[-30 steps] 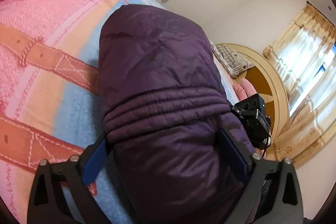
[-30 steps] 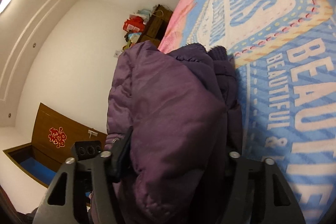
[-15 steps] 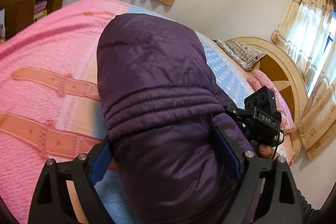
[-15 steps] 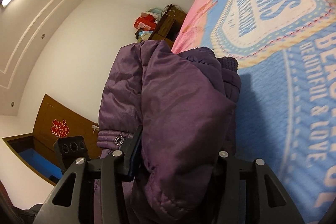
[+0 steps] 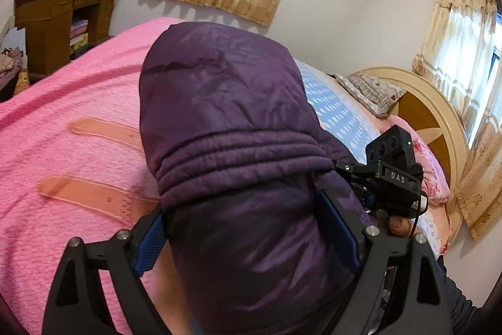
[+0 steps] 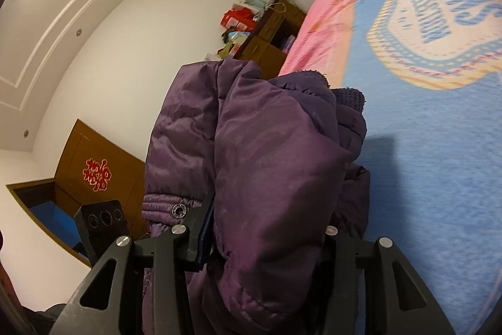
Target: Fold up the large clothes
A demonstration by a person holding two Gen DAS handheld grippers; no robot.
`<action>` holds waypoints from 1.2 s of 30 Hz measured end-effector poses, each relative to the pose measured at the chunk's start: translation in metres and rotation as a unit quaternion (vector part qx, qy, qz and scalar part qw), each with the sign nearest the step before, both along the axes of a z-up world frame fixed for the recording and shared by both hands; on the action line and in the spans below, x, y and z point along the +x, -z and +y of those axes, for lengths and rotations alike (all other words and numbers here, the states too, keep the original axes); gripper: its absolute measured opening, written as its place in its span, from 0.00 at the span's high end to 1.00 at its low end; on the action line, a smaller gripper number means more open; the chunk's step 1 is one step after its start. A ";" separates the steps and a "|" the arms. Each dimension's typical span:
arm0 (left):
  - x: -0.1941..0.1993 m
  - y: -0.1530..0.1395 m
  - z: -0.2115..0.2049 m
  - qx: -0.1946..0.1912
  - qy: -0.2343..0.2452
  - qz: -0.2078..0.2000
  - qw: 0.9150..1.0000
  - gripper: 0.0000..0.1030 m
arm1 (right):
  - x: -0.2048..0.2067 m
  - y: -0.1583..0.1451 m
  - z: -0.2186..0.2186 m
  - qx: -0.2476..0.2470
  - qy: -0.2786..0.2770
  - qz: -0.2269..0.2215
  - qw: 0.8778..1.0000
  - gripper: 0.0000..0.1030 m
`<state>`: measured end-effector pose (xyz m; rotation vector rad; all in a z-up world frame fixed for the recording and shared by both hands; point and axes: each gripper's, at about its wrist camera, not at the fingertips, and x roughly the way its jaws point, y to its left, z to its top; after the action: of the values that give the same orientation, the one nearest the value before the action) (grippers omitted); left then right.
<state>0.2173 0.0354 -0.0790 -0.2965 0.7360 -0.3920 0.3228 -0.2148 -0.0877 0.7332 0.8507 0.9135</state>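
Note:
A bulky purple padded jacket (image 5: 226, 121) fills the middle of the left wrist view, folded into a thick bundle and held up above the bed. My left gripper (image 5: 248, 228) is shut on it, with its blue-padded fingers (image 5: 150, 237) pressed into both sides. The jacket also shows in the right wrist view (image 6: 266, 165), with a snap button at its hem. My right gripper (image 6: 266, 237) is shut on another thick fold of it. The other gripper's camera block shows in each view (image 5: 392, 175) (image 6: 103, 222).
The bed under the jacket has a pink and blue blanket (image 5: 62, 146) (image 6: 423, 146) with printed lettering. A pillow and a cream headboard (image 5: 433, 115) are at the right. A wooden desk (image 5: 59, 24) with clutter stands by the wall. A brown door (image 6: 94, 171) is behind.
Both grippers have lifted the jacket higher off the bed and tilted up. More of the room, windows and desk now shows, and the blanket looks farther away.

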 end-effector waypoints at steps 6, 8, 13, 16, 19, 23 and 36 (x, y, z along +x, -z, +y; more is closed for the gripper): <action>-0.006 -0.007 0.020 0.002 -0.027 -0.013 1.000 0.11 | 0.011 -0.005 0.041 0.003 -0.029 -0.007 1.000 0.57; -0.006 -0.007 0.027 0.001 -0.037 -0.015 0.999 0.11 | 0.016 -0.006 0.053 0.004 -0.039 -0.007 0.999 0.57; -0.005 -0.007 0.050 -0.001 -0.064 -0.018 0.998 0.11 | 0.028 -0.007 0.093 -0.001 -0.066 -0.009 0.998 0.57; -0.003 -0.005 0.065 -0.005 -0.081 -0.016 0.997 0.11 | 0.036 -0.008 0.117 -0.008 -0.080 -0.010 0.997 0.57; -0.003 -0.001 0.082 -0.010 -0.096 -0.013 0.995 0.11 | 0.045 -0.009 0.142 -0.017 -0.095 -0.011 0.995 0.57; -0.001 0.006 0.102 -0.015 -0.117 -0.007 0.993 0.11 | 0.056 -0.008 0.176 -0.032 -0.118 -0.011 0.992 0.57; -0.001 0.031 0.152 -0.048 -0.172 0.021 0.984 0.11 | 0.067 0.007 0.250 -0.073 -0.164 0.006 0.984 0.57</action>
<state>0.2167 0.1876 -0.1096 -0.5152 0.6935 -0.0922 0.3896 0.0350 -0.0942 0.4783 1.0565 1.1272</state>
